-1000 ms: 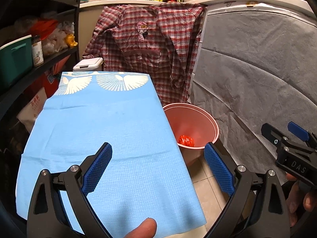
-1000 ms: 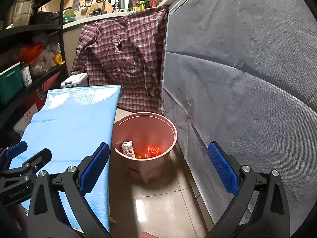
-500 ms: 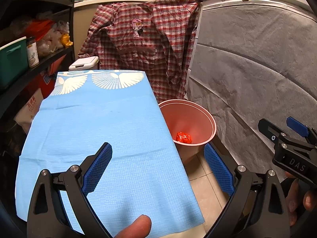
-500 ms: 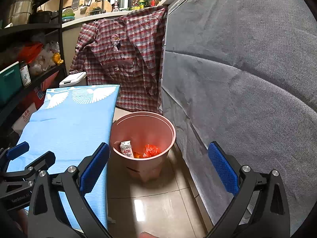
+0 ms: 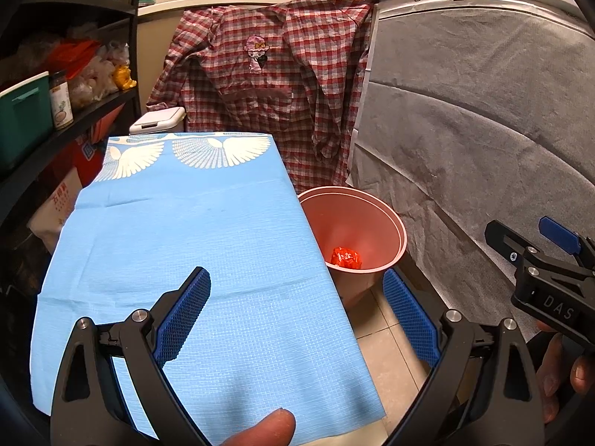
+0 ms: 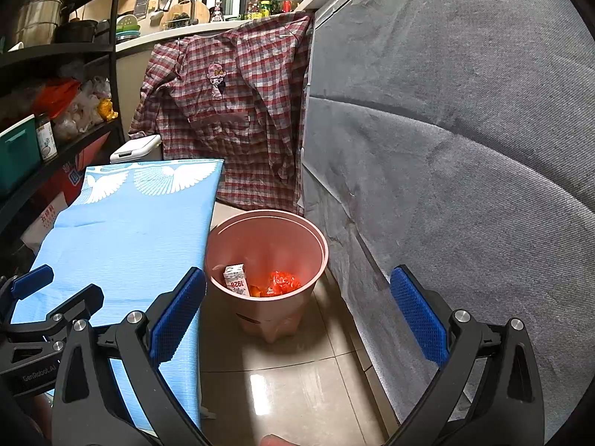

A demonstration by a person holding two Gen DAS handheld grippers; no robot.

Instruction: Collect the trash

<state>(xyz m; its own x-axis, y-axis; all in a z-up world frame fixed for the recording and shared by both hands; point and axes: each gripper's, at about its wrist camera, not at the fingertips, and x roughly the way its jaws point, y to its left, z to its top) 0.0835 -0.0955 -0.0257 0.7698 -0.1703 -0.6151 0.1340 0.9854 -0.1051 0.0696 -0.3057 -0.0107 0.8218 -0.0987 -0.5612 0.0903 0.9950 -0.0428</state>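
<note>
A pink bin (image 6: 293, 306) stands on the tiled floor between the blue-covered table and a grey-covered unit. Inside it lie a small white carton (image 6: 236, 284) and a crumpled orange-red wrapper (image 6: 283, 282); the wrapper also shows in the left wrist view (image 5: 346, 258), inside the bin (image 5: 375, 208). My left gripper (image 5: 295, 314) is open and empty above the table's right edge. My right gripper (image 6: 295, 314) is open and empty above the floor, in front of the bin.
A table under a blue cloth (image 5: 178, 252) with white wing prints fills the left. A plaid shirt (image 5: 267, 85) hangs at the back. A grey fabric-covered unit (image 6: 465, 156) walls the right. Black shelves (image 5: 55, 119) with jars and bags stand left.
Both grippers have drifted slightly back and up; the bin sits a little lower and nearer in the views. Both stay open and empty.
</note>
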